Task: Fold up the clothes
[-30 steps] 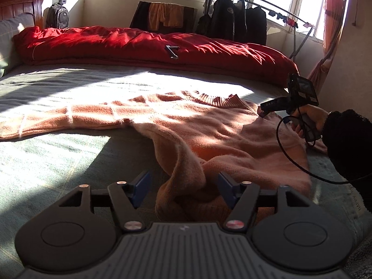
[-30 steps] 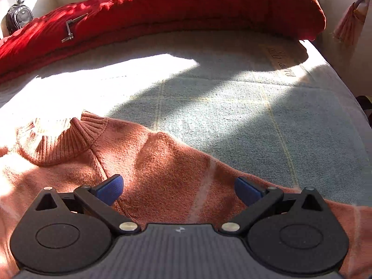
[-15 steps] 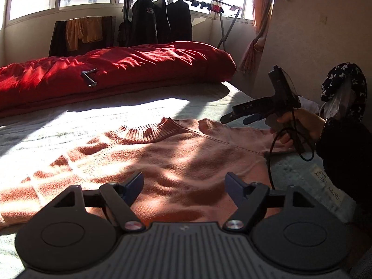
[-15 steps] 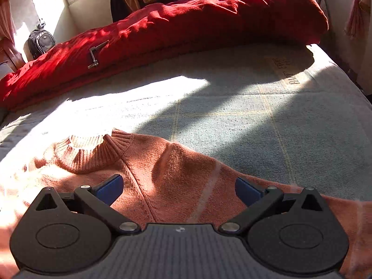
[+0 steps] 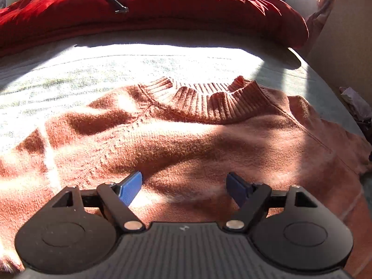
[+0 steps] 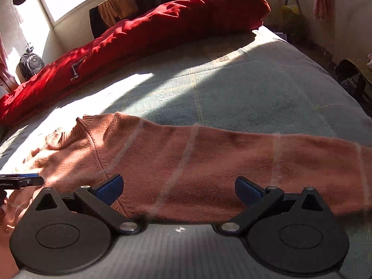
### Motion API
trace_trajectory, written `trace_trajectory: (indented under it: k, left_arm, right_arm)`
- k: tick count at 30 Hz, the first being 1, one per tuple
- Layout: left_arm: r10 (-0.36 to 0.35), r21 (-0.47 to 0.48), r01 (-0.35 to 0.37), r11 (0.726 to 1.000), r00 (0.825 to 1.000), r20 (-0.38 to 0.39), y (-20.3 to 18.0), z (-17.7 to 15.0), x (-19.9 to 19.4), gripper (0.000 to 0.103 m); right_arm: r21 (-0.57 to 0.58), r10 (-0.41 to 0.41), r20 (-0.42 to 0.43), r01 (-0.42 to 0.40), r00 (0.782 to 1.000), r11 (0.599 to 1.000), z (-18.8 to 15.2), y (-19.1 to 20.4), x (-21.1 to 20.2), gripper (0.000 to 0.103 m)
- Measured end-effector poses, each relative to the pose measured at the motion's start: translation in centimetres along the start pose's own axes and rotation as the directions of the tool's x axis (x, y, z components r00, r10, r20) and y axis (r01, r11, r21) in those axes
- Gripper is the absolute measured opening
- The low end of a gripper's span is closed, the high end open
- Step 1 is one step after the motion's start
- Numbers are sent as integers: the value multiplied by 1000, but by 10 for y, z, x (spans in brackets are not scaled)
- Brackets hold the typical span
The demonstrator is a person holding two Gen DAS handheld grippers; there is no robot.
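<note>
An orange knit sweater lies spread flat on the grey-green bed, its ribbed collar pointing away from me. My left gripper is open and empty, low over the sweater's chest. In the right wrist view the sweater's right sleeve stretches out to the right, crossed by pale stripes. My right gripper is open and empty, just above the sleeve near the shoulder seam. The tip of the left gripper shows at the left edge of the right wrist view.
A red duvet is bunched along the far side of the bed, with a small metal crank on it. The bed sheet extends beyond the sweater. A backpack and hanging clothes stand by the window. The bed's right edge drops to the floor.
My left gripper has swung from the sweater's bunched hem to close over its chest, facing the collar. My right gripper has pulled back and right, showing more of the sleeve.
</note>
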State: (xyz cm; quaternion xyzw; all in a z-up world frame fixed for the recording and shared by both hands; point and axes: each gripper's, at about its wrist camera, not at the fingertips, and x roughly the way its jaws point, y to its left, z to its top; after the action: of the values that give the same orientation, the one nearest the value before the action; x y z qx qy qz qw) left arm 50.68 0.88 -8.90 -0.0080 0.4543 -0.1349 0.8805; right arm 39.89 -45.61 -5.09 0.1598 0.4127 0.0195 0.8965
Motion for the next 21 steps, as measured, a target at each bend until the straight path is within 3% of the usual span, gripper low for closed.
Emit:
trace_trajectory:
  k: [2, 5, 8, 11, 14, 18, 21]
  left_arm:
    - [23, -17, -23, 1000, 999, -30, 9, 11, 0, 79]
    - [45, 5, -45, 999, 998, -42, -11, 21, -11, 78]
    - [-117, 64, 118, 991, 993, -21, -54, 23, -24, 79]
    - [-305, 89, 307, 948, 952, -35, -101, 17, -24, 83]
    - [-368, 107, 377, 920, 925, -100, -134, 3, -10, 83]
    - [-364, 130, 382, 915, 920, -142, -135, -14, 4, 83]
    - [-451, 90, 465, 881, 881, -144, -112, -19, 4, 92]
  right_arm:
    - [67, -32, 5, 31, 999, 997, -2, -27, -2, 103]
    - [178, -41, 17, 37, 999, 983, -4, -60, -9, 103]
    - [223, 56, 60, -68, 997, 973, 1, -63, -18, 103]
    - [208, 182, 82, -196, 980, 958, 9, -49, -12, 103]
    - [213, 284, 36, -285, 958, 934, 9, -33, 13, 103]
    - [185, 247, 17, -246, 969, 952, -3, -42, 25, 103]
    - [220, 182, 76, -195, 980, 956, -7, -78, 5, 103]
